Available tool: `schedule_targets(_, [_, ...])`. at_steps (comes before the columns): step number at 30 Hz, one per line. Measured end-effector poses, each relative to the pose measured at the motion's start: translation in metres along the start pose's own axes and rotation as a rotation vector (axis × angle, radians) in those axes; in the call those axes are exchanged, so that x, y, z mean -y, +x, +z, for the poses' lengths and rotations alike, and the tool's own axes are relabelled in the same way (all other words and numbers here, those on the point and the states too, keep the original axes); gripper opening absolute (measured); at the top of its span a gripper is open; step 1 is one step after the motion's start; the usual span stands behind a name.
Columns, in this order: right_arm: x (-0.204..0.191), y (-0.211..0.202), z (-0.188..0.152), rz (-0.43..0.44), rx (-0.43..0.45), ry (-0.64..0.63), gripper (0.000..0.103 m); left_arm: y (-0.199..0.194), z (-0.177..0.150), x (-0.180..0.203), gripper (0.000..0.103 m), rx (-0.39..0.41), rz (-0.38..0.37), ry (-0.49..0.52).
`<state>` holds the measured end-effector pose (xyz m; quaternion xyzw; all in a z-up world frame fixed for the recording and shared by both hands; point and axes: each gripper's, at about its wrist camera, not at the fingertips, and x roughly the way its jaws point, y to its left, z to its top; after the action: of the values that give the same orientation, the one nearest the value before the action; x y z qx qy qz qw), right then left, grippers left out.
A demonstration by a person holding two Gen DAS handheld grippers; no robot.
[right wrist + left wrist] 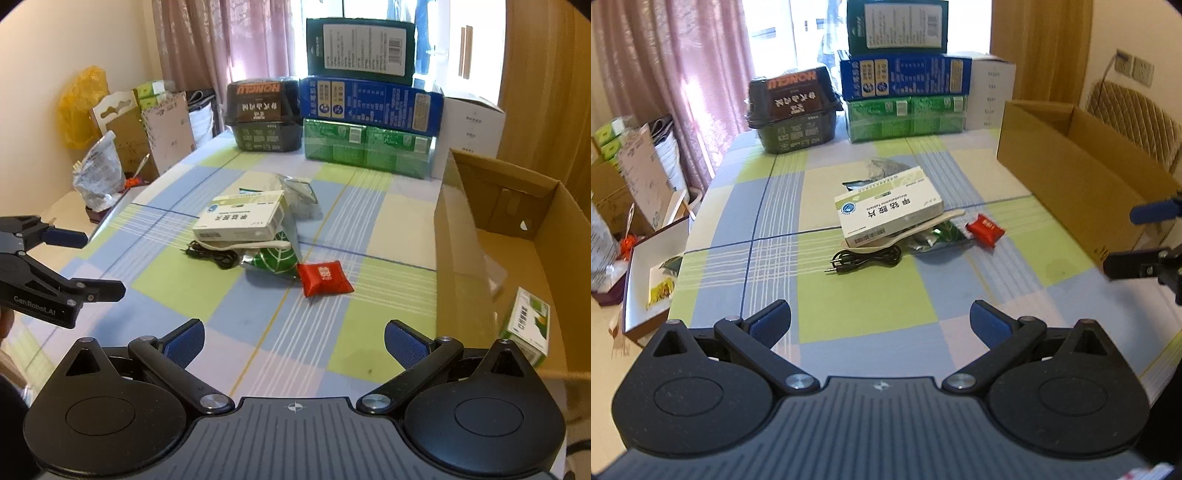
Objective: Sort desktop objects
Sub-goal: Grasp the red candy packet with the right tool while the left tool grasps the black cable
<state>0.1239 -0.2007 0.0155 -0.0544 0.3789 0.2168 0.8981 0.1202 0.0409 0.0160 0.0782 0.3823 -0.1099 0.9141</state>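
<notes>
Right gripper point(293, 341) nearest: fingers spread wide, nothing held, hovering above checked tablecloth point(258, 332). Left gripper point(881, 321) likewise spread, nothing held. Clutter mid-table: medicine box point(240, 219) atop spoon point(240, 245), black cable point(212, 254), green packet point(275, 260). Red packet point(323, 278) lies apart, closest to cardboard box point(461, 266). Judgement: take red packet first, pinch across puffy middle, lift clear of green packet's edge.
</notes>
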Motion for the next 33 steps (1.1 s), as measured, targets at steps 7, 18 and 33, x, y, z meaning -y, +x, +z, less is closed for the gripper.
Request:
schedule_targets(7, [0.013,0.047,0.011,-0.002,-0.012,-0.002,0.101,0.044,0.005,-0.022,0.101,-0.025,-0.052,0.080])
schedule_targets(18, [0.036,0.116,0.024,-0.003,-0.049,-0.047,0.090,0.119,0.016,-0.043,0.098,-0.027,-0.158,0.232])
schedule_targets(33, [0.049,0.165,0.028,0.006,-0.075,-0.049,0.080,0.188,0.028,-0.057,0.073,-0.044,-0.313,0.342])
